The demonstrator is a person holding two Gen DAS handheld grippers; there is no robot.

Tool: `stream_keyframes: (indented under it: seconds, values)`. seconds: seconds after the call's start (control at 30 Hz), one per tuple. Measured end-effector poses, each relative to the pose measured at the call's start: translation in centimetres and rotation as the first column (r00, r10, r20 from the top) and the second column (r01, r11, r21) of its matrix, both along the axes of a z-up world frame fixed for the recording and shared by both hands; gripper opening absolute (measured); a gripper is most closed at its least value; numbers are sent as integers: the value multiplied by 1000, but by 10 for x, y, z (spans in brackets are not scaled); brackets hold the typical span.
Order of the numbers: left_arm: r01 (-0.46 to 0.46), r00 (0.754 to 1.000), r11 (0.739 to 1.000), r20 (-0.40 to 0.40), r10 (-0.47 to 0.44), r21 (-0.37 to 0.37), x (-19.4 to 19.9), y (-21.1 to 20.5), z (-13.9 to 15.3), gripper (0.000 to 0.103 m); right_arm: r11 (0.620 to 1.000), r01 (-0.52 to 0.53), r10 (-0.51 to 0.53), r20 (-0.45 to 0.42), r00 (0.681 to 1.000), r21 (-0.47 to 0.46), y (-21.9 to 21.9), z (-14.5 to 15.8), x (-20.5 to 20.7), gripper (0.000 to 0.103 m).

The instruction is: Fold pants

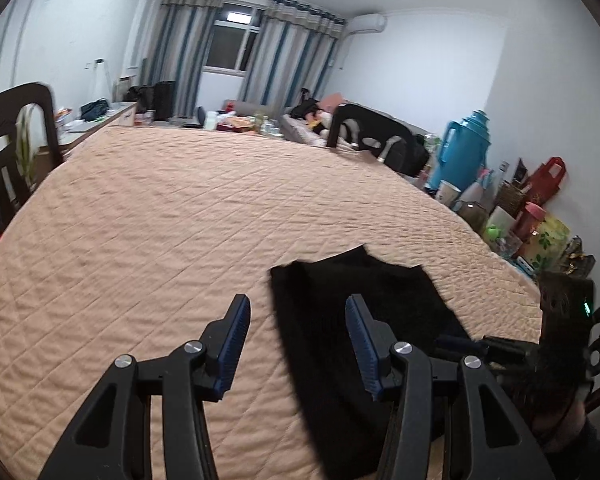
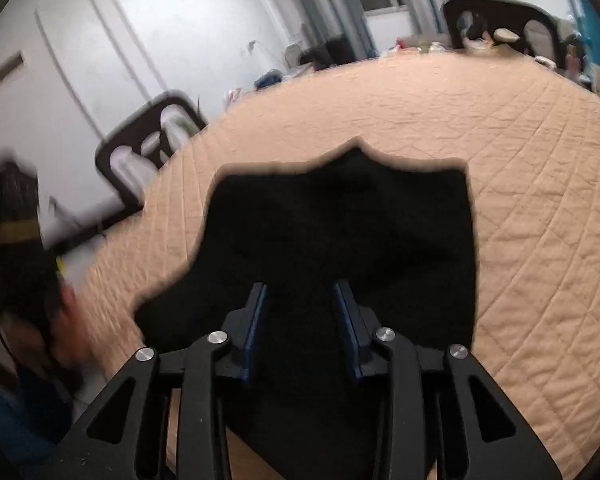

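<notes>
Black pants (image 2: pixel 340 232) lie on a peach quilt (image 1: pixel 180 220) near its front edge, long axis running from that edge toward the far side. Dark chairs (image 1: pixel 16 140) stand at the quilt's left and far edges; a blue thermos (image 1: pixel 462 150) and bags crowd the right edge. Left gripper (image 1: pixel 296 312) — jaws wide apart, holding nothing — straddles the pants' left edge. Right gripper (image 2: pixel 300 296) hangs over the pants, jaws parted, gripping nothing.
</notes>
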State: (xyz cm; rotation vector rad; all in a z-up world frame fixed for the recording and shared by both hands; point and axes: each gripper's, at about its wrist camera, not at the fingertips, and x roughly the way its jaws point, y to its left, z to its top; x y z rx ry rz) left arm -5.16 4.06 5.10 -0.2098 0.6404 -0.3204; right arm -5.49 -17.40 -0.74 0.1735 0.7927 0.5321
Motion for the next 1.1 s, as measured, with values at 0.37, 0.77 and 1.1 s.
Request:
stream_keyframes:
  seconds: [0.37,0.77,1.1]
  values:
    - [120,991,988,-75,-113,96,48,-55,-14,52,994,102,-99,63,993,-50,-27,26,46,26]
    - [116,984,983,-148,-95,144,51,-51,-42,59,986,139,-143,-31,989,-96,-46,2,75,13]
    - [110,990,981,-106,-94,158,23,-51,-26,58,989,148,-148,14,989,-26,-54,15,49,15]
